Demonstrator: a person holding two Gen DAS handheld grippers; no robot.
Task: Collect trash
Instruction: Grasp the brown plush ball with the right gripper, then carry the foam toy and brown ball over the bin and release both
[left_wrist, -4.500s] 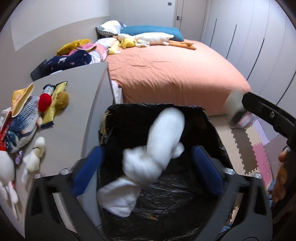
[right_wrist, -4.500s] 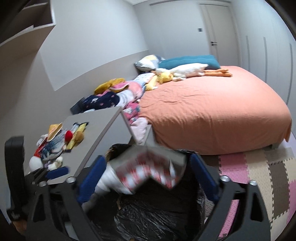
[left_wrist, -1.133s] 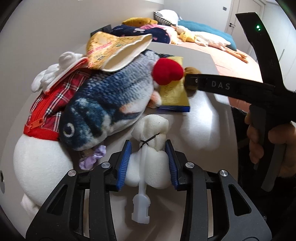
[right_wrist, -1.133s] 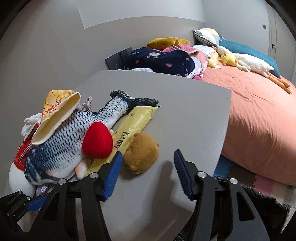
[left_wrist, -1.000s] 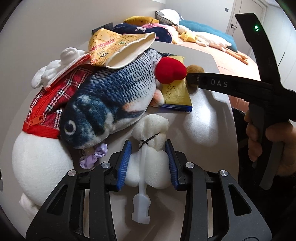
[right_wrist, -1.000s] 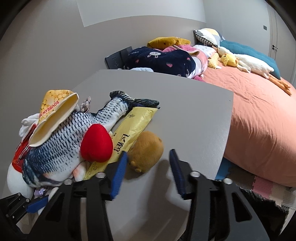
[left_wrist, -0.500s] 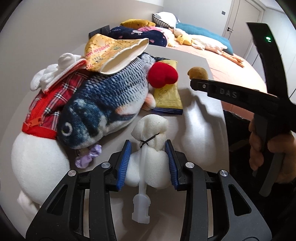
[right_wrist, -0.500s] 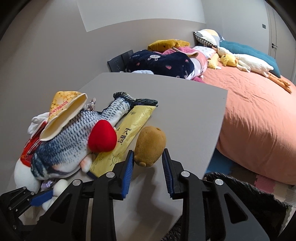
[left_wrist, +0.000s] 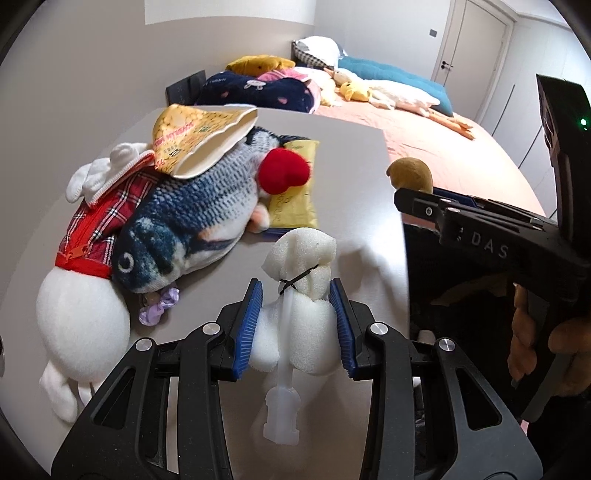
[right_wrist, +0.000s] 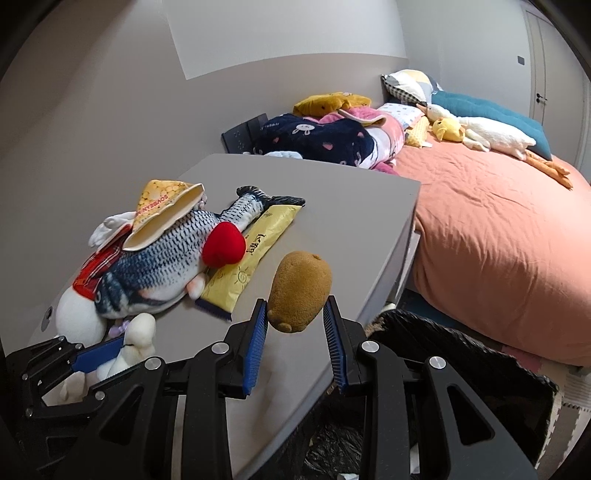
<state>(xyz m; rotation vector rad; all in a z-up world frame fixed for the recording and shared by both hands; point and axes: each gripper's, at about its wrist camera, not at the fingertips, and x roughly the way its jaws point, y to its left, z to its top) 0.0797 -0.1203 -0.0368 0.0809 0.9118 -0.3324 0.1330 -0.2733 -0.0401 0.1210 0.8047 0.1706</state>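
Note:
My left gripper (left_wrist: 296, 325) is shut on a white foam lump (left_wrist: 299, 284) tied with a black band to a clear plastic stem, lifted above the grey table (left_wrist: 354, 155). In the right wrist view my right gripper (right_wrist: 297, 336) is shut on a brown fuzzy lump (right_wrist: 299, 290), raised off the grey table (right_wrist: 332, 192) near its front right edge. The same brown lump (left_wrist: 410, 175) shows at the tip of the right gripper in the left wrist view. A black-lined trash bin (right_wrist: 450, 354) stands below the table edge. A yellow packet (right_wrist: 251, 258) and an open yellow snack bag (right_wrist: 162, 210) lie on the table.
A plush fish (left_wrist: 192, 221) with a red ball (left_wrist: 282, 171) lies on a white plush in red plaid (left_wrist: 88, 236). A small purple scrap (left_wrist: 160, 304) sits by it. An orange bed (right_wrist: 498, 229) with pillows and plush toys fills the right. A hand (left_wrist: 546, 347) holds the right gripper.
My right gripper closed on the brown lump and lifted it off the table toward the edge. The left gripper rose a little, still holding the foam lump.

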